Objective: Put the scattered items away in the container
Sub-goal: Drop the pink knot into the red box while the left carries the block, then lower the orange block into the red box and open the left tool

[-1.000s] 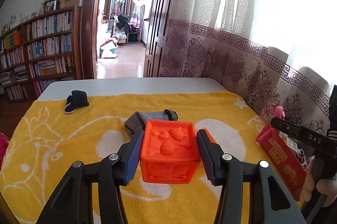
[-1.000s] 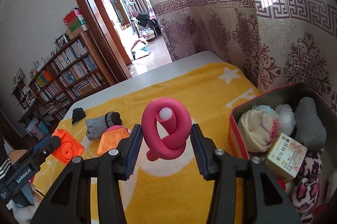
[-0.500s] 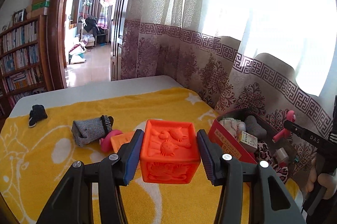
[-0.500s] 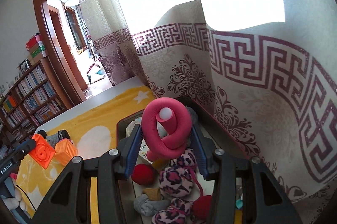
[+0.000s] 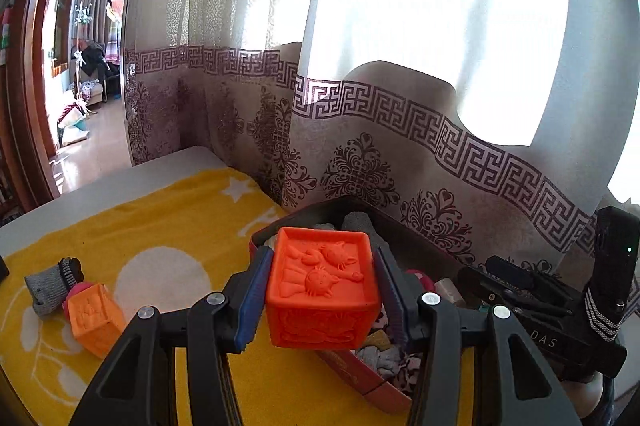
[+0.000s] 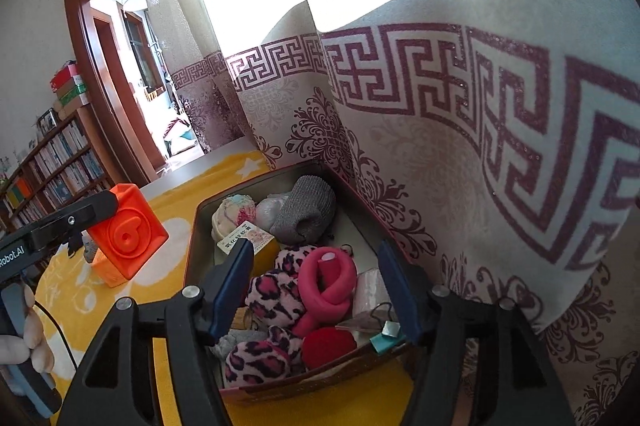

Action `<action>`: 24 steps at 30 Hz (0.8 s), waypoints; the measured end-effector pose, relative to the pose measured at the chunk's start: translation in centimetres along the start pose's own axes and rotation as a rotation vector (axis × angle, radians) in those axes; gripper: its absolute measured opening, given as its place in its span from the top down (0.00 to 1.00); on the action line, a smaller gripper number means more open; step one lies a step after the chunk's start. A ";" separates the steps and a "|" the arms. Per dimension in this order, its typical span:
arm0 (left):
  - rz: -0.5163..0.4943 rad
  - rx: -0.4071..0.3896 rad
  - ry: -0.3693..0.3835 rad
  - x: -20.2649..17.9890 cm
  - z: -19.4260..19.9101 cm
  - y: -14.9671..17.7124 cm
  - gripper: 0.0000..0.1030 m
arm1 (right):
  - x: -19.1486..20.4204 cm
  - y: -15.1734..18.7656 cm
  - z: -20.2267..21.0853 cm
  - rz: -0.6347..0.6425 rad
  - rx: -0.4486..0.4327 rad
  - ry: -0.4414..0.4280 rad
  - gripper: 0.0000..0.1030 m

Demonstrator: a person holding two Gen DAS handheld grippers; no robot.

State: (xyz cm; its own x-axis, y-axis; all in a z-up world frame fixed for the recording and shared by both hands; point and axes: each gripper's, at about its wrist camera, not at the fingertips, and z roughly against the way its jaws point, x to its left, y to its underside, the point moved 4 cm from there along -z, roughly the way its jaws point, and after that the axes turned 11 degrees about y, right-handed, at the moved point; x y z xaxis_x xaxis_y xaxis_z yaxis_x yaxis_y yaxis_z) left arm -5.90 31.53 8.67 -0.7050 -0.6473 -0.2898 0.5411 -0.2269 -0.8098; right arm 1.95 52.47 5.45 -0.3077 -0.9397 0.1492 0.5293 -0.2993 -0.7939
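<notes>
My left gripper (image 5: 323,290) is shut on an orange embossed soft block (image 5: 322,288) and holds it in the air at the near-left rim of the red box (image 5: 352,366). The block also shows in the right wrist view (image 6: 126,230). My right gripper (image 6: 316,286) is open above the red box (image 6: 192,250). The pink looped foam toy (image 6: 328,286) lies in the box between my open fingers, on leopard-print plush pieces (image 6: 276,296). A second orange block (image 5: 94,318) and a grey sock (image 5: 50,284) lie on the yellow blanket (image 5: 160,234).
The box also holds a grey sock (image 6: 308,208), a pale yarn ball (image 6: 234,212), a small carton (image 6: 248,240) and a red ball (image 6: 328,346). A patterned curtain (image 5: 400,154) hangs right behind the box. A doorway (image 5: 80,78) and bookshelves (image 6: 52,166) lie beyond the bed.
My right gripper came over the box, opened and let the pink toy drop into it. My left gripper carried the orange block rightward up to the box.
</notes>
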 end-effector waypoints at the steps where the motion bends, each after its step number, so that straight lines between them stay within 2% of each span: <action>1: -0.007 0.005 0.011 -0.5 -0.3 -0.1 0.48 | -0.4 0.0 0.1 -0.024 0.001 -0.013 0.30; 6: -0.034 0.043 0.063 -2.6 -2.6 -0.1 0.48 | -2.1 -0.4 0.9 -0.145 -0.016 -0.059 0.28; 10: -0.025 0.079 0.105 -3.5 -3.7 0.6 0.46 | -3.0 -0.7 1.4 -0.206 -0.041 -0.056 0.25; 12: -0.026 0.078 0.098 -3.4 -3.6 0.9 0.36 | -3.3 -0.8 1.3 -0.224 -0.041 -0.053 0.24; 14: -0.015 0.071 0.089 -2.9 -3.1 1.0 0.32 | -3.2 -0.8 1.2 -0.229 -0.036 -0.052 0.24; 19: 0.032 0.054 0.047 -0.5 -1.7 1.3 0.32 | -1.8 -0.4 0.8 -0.200 -0.017 -0.064 0.24; 20: 0.043 0.050 0.035 0.0 -1.4 1.5 0.28 | -1.5 -0.2 0.8 -0.191 -0.015 -0.069 0.24; 21: 0.057 0.044 0.020 0.7 -1.0 1.7 0.19 | -1.0 -0.2 0.8 -0.181 -0.013 -0.073 0.23; 24: 0.094 0.029 -0.009 2.6 0.2 2.4 0.17 | 0.3 0.0 1.0 -0.154 -0.011 -0.088 0.22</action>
State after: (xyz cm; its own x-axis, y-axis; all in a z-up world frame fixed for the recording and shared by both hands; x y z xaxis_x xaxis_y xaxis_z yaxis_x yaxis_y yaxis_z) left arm -6.38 29.18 6.06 -0.6460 -0.6736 -0.3592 0.6180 -0.1852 -0.7641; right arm 2.59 51.99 6.07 -0.3138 -0.8940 0.3199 0.4725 -0.4392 -0.7641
